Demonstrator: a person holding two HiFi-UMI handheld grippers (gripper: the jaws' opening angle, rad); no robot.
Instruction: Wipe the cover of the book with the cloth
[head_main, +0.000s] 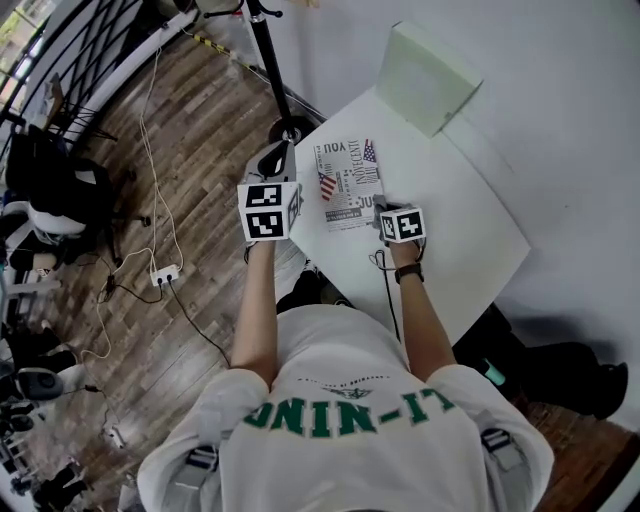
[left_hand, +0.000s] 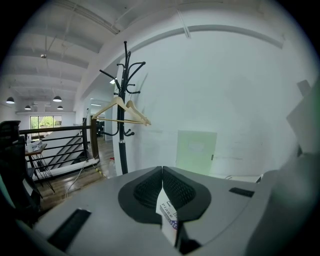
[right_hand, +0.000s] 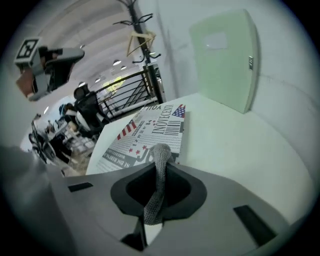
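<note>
**White shirt (head_main: 340, 400) below, both grippers clenched at the book (head_main: 348, 185)**

Shoulders in the white shirt with green lettering fill the bottom of the head view, and two bare forearms reach forward from them. At the end of the right one, the right gripper (right_hand: 162, 167) is clamped on a grey knit cloth (right_hand: 154, 205). The cloth runs as a narrow strip between the jaws, and its far end reaches the near edge of the book. The book lies flat, cover up, near the left edge of the white tabletop (head_main: 440, 220), its cover printed with flags, stars and block lettering. The left gripper (left_hand: 162, 170) is held up just left of the book and apart from it. Its jaws are pressed together on a thin printed slip (left_hand: 169, 215) of white card. A pale green board (head_main: 425, 75) leans on the wall at the tabletop's far side. A black coat stand (head_main: 262, 50) rises from the wooden floor beyond the left gripper.
</note>
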